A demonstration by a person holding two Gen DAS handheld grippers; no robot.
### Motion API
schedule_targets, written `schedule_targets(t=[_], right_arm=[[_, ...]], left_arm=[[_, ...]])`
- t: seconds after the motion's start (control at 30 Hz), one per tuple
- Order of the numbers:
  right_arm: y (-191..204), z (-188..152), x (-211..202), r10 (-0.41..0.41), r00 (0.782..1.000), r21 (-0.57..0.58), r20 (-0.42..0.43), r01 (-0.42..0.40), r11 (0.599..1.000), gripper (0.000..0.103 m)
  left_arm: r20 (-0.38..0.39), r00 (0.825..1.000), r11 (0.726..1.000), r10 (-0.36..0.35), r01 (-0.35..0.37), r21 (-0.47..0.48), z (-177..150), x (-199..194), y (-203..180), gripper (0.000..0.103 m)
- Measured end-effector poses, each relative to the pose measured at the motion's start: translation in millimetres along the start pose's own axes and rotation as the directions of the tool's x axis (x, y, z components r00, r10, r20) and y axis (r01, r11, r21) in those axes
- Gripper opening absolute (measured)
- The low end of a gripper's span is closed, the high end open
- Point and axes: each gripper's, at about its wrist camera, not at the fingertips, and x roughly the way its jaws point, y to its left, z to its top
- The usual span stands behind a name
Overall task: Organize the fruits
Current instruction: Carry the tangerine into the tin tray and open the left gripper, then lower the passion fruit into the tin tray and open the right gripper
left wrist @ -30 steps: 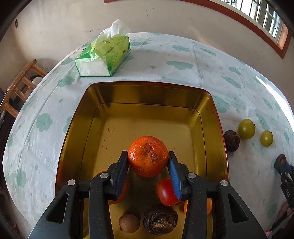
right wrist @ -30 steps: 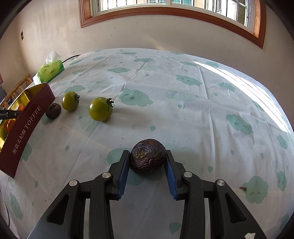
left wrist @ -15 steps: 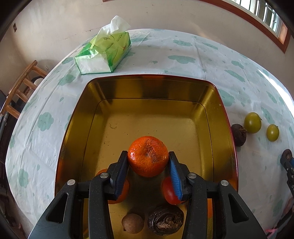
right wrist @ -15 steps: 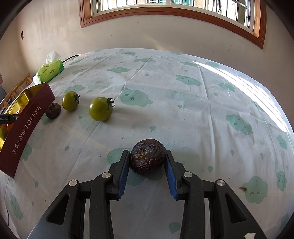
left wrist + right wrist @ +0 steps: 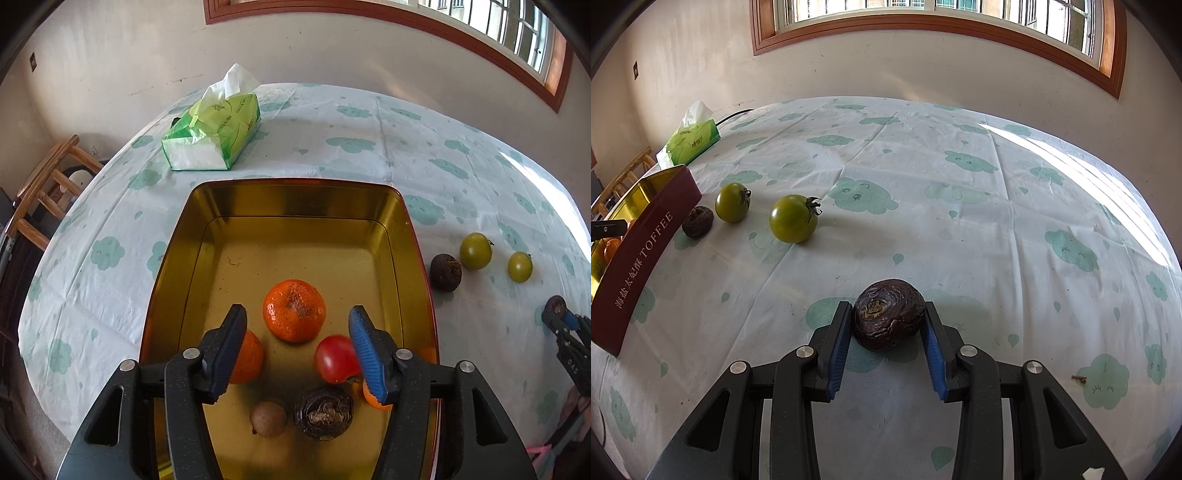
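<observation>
Currently, the left tongs (image 5: 295,350) are being held apart above the gold toffee tin (image 5: 181,266), with nothing gripped. A mandarin (image 5: 294,309) is lying on the tin's floor, near a red tomato (image 5: 334,358), a second orange fruit (image 5: 247,356), a wrinkled passion fruit (image 5: 324,412) and a small brown fruit (image 5: 268,419). On the worktop (image 5: 960,229), the right tongs (image 5: 886,343) are being kept clamped on a dark passion fruit (image 5: 888,319). Two green tomatoes (image 5: 793,218) (image 5: 732,202) and another dark fruit (image 5: 697,221) are lying beside the tin.
</observation>
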Motion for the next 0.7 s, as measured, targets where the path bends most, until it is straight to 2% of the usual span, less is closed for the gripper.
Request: schedule_targets(t=[0.17, 0.23, 0.43, 0.53, 0.7], right_arm=[[0, 0, 0, -0.005, 1.000, -0.003, -0.001, 0.005, 1.000, 0.035], [-1, 0, 1, -0.005, 1.000, 0.006, -0.004, 0.005, 1.000, 0.035], [2, 6, -3, 0.003, 1.000, 0.047, -0.029, -0.002, 0.999, 0.034], [21, 14, -13, 0.039, 0.999, 0.016, -0.005, -0.039, 0.999, 0.034], [80, 32, -33, 0.158, 0.987, -0.097, 0.034, -0.155, 0.983, 0.034]], left_arm=[[0.013, 0.999, 0.999, -0.034, 0.035, -0.031, -13, -12, 4, 0.063], [0.013, 1.000, 0.999, -0.027, 0.028, -0.040, -18, -15, 7, 0.064], [0.040, 0.999, 0.997, -0.020, 0.022, -0.069, -33, -30, 25, 0.074], [0.059, 0.998, 0.996, 0.004, 0.001, -0.092, -38, -38, 36, 0.075], [0.073, 0.997, 0.990, 0.012, -0.001, -0.139, -45, -48, 54, 0.075]])
